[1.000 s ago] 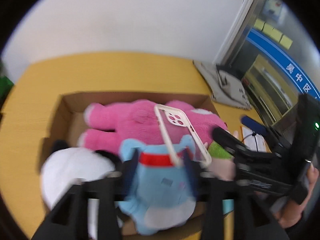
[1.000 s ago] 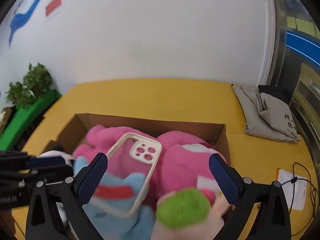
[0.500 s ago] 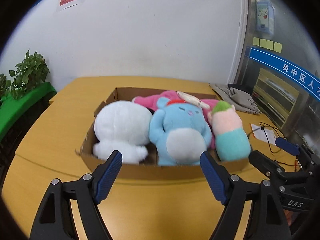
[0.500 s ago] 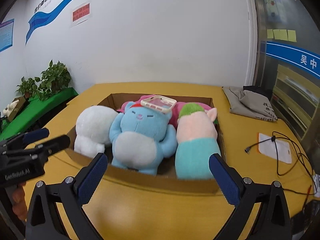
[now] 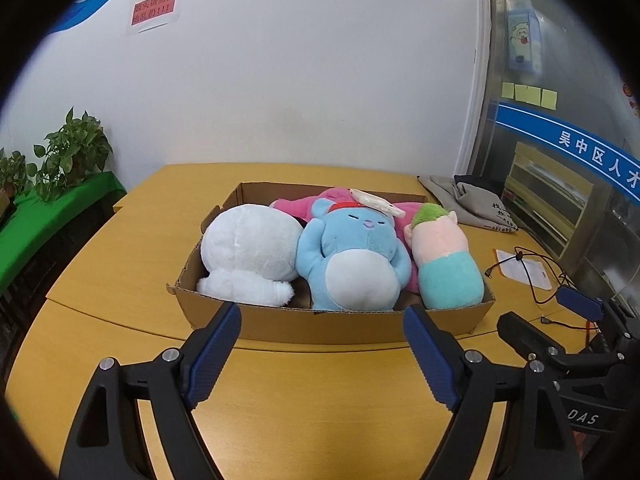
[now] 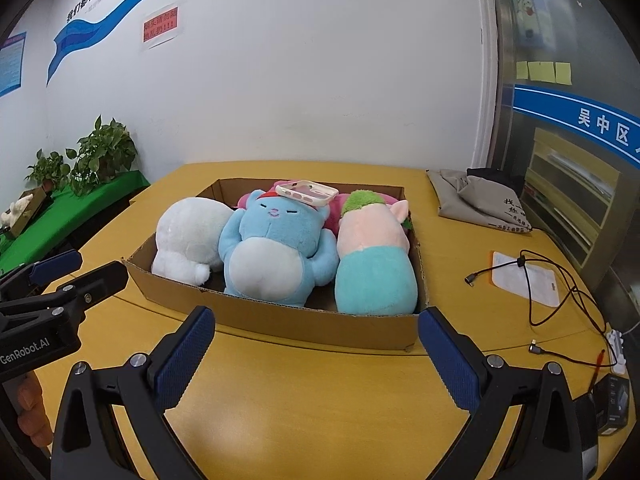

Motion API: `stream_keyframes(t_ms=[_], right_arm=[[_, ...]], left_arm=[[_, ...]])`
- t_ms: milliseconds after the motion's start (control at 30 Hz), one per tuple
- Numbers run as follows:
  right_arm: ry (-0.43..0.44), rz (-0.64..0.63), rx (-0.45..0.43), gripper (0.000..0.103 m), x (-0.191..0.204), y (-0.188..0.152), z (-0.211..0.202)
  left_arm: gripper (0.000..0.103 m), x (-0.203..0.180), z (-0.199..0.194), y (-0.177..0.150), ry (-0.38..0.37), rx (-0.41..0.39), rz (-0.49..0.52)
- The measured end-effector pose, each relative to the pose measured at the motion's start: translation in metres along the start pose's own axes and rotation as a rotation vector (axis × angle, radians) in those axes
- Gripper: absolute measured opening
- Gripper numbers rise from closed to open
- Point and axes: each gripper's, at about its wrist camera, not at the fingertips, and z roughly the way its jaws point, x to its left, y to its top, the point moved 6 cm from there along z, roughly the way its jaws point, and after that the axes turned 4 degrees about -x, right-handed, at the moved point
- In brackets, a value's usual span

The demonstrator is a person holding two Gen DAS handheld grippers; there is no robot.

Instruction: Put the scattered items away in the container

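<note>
A cardboard box stands on the yellow table. In it lie a white plush, a blue plush, a pink and teal plush with green hair and a pink plush behind them. A cream phone case rests on the blue plush's head. My left gripper is open and empty in front of the box. My right gripper is open and empty, also in front of the box.
A grey cloth bag lies at the back right. A paper slip and black cables lie right of the box. Potted plants stand on a green shelf at the left. A white wall is behind.
Both grippers have pulled back from over the box to the table's near side. The left gripper has let go of the blue plush, which now lies in the box.
</note>
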Motion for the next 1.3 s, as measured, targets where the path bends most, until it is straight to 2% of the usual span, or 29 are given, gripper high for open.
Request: stream_keyframes(t_ms=[233,567,1300], right_arm=[[-0.004,-0.006,-0.001,0.103,0.000,-0.003,0.000],[-0.005,-0.001,0.017,0.103,-0.004,-0.008,0.009],[-0.005,0.002,0.050,0.103,-0.006,-0.019,0.026]], left_arm=[[0.086,-0.008,0.003,-0.008,0.011,0.022,0.044],[0.086,-0.009,0.014,-0.013,-0.015,0.055,0.035],[0.086,0.006,0.032,-0.026,0.041,0.086,0.020]])
